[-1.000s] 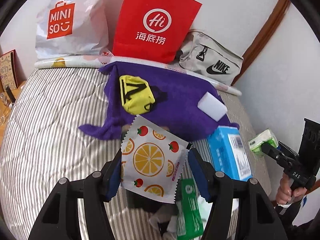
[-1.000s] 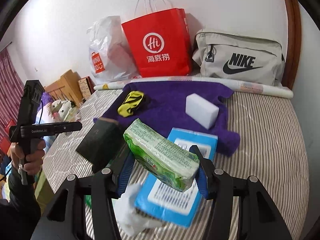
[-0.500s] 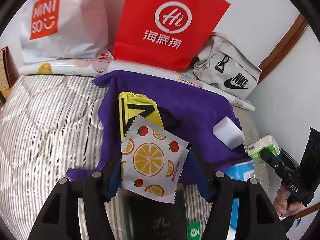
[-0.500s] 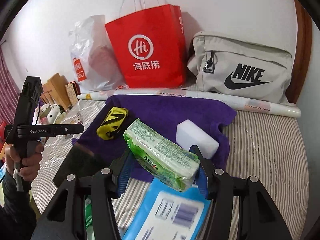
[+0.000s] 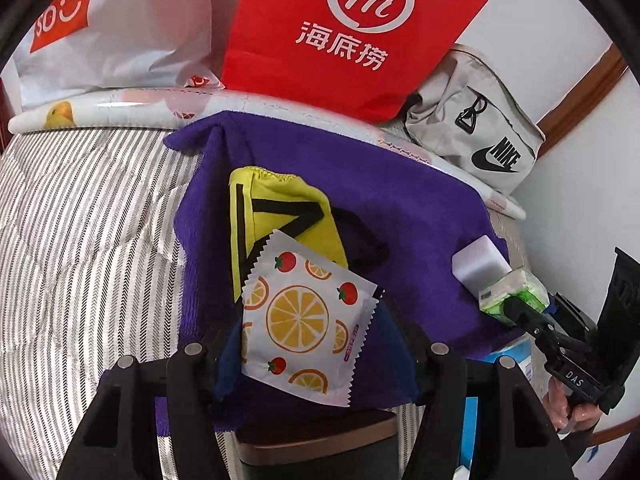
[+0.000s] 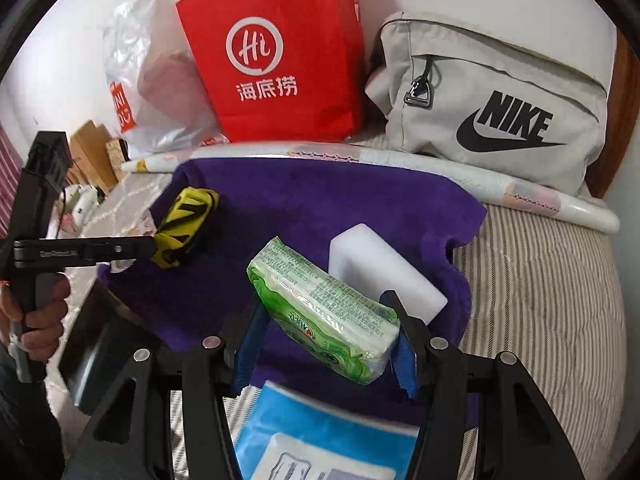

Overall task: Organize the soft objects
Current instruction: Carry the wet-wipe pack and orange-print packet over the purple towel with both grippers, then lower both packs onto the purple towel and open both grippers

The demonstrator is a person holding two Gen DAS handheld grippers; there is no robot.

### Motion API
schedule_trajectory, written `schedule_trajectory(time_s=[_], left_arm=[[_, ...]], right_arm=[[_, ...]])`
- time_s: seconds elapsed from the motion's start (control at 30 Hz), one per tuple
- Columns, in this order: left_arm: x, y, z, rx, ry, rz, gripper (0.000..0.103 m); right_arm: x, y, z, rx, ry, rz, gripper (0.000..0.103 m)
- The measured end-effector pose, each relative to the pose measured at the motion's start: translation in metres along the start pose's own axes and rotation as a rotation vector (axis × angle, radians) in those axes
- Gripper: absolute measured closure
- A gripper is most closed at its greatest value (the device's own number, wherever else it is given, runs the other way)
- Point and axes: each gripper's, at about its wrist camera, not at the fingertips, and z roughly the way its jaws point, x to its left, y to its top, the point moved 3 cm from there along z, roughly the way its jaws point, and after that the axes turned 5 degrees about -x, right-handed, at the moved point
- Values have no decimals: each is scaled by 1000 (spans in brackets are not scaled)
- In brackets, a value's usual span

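My left gripper [image 5: 308, 344] is shut on a white packet printed with oranges and tomatoes [image 5: 304, 320], which hangs over the near edge of a purple towel [image 5: 400, 220]. A yellow pouch with black stripes [image 5: 276, 208] lies on the towel just beyond it. My right gripper [image 6: 324, 340] is shut on a green pack of wipes [image 6: 320, 312], held tilted above the towel [image 6: 320, 200]. A white sponge block [image 6: 380, 264] rests right behind it. The right gripper and its green pack [image 5: 516, 288] also show at the right edge of the left wrist view.
Against the wall stand a red paper bag [image 6: 280, 60], a white plastic bag [image 5: 120, 24] and a grey Nike bag [image 6: 492, 108], behind a rolled sheet [image 6: 440, 172]. A blue pack [image 6: 320, 436] and a dark box [image 6: 100, 344] lie on the striped bed [image 5: 80, 240].
Both grippers have moved forward and down over the purple towel, each still holding its pack. The blue pack and dark box have slid to the bottom of the views.
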Motion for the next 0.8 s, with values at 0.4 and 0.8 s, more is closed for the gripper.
schedule_trajectory(time_s=[0.4, 0.8], left_arm=[[4, -2, 6, 15, 4, 5, 40], [-2, -4, 8, 42, 4, 40, 28]], right_arm=[[4, -5, 27, 102, -4, -17, 47], [3, -8, 34, 148, -13, -28, 46]])
